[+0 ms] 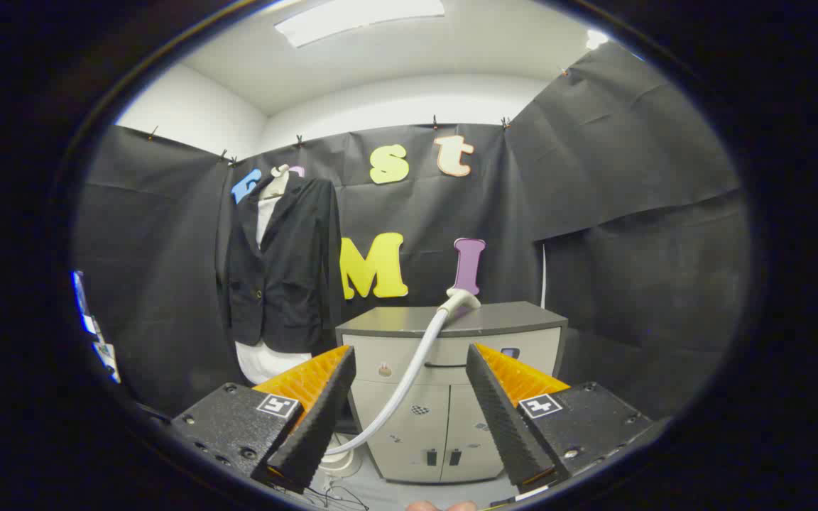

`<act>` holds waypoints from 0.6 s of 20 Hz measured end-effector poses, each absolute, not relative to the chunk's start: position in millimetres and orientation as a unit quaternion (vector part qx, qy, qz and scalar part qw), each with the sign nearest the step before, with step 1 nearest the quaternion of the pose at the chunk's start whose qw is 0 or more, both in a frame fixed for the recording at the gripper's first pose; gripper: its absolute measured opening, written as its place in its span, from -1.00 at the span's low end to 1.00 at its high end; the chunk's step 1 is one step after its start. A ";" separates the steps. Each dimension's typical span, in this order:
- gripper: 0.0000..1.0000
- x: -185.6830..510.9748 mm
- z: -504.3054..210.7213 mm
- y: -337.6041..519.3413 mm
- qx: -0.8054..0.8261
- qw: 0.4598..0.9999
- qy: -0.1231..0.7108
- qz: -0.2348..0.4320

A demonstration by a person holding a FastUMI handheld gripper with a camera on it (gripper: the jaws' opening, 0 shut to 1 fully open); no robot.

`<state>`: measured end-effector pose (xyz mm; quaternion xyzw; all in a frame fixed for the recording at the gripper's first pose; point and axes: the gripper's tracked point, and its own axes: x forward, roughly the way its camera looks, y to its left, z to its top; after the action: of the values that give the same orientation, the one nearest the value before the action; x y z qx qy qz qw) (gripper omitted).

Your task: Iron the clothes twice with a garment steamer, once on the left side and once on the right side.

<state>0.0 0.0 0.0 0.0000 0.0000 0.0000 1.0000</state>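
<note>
Nearest, the gripper point(409, 397) has its two fingers spread wide apart, holding nothing. Between them and beyond, at twelve o'clock, stands a grey cabinet point(451, 383). The steamer head point(462, 299) rests on its top, and its pale hose point(409, 376) curves down toward a base near the floor at seven o'clock. Farther off, at ten o'clock, a dark jacket point(281, 266) hangs over a white garment against the booth wall. The likely step is reaching for the steamer head: approach straight, centre the handle between the fingers, and close on it without snagging the hose.
</note>
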 end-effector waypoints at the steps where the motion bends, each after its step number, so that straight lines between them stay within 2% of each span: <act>1: 0.95 0.3 -0.2 -1.6 -0.001 1.000 0.002 0.001; 12: 0.95 11.2 -3.0 0.1 0.010 1.000 0.008 -0.027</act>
<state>11.2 0.1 -3.0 0.0101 0.0081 -0.0273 0.9995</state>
